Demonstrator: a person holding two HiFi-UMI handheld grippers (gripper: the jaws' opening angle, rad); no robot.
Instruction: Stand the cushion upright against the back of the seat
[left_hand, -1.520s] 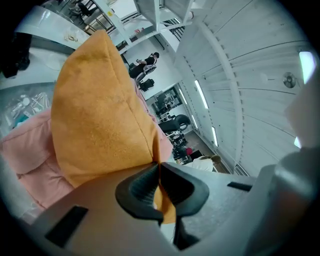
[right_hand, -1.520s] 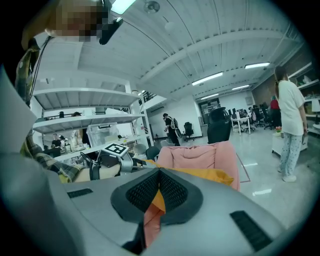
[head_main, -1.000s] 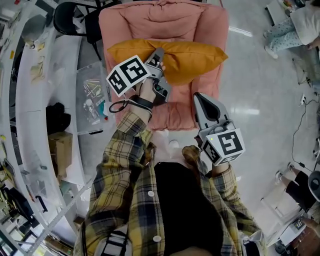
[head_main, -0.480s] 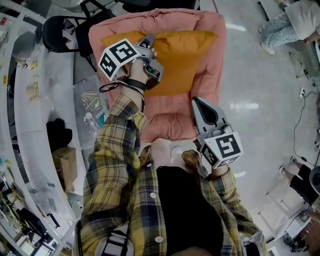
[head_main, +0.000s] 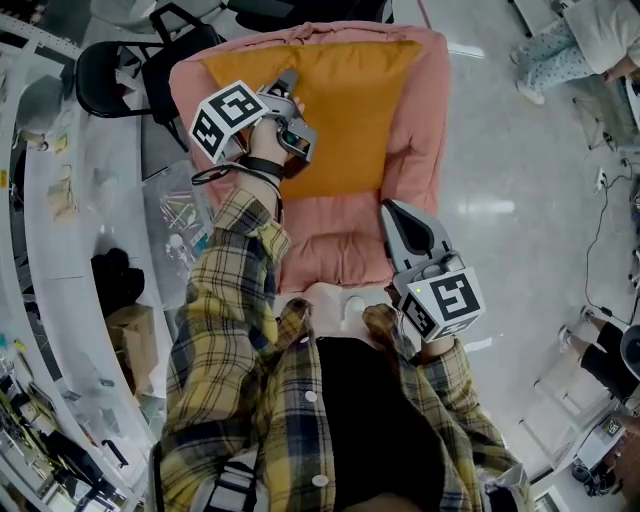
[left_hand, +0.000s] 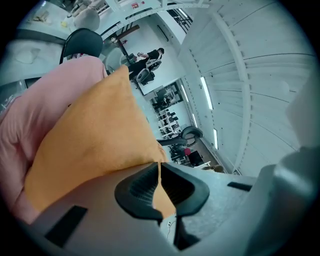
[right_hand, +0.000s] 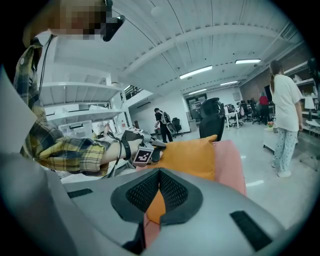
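The cushion (head_main: 345, 110) is gripped by the left tongs (head_main: 291, 80) and propped against the seat (head_main: 425, 140) back; the right tongs (head_main: 392, 207) are closed, empty. Next, a steady release seems needed.

Right gripper (right_hand: 159, 174), jaws closed together with nothing between them, pointing at the orange cushion (right_hand: 192, 156), which stands upright against the pink seat (right_hand: 231, 167), with the left gripper (right_hand: 156, 146) at its left edge beyond a plaid sleeve (right_hand: 65, 150).
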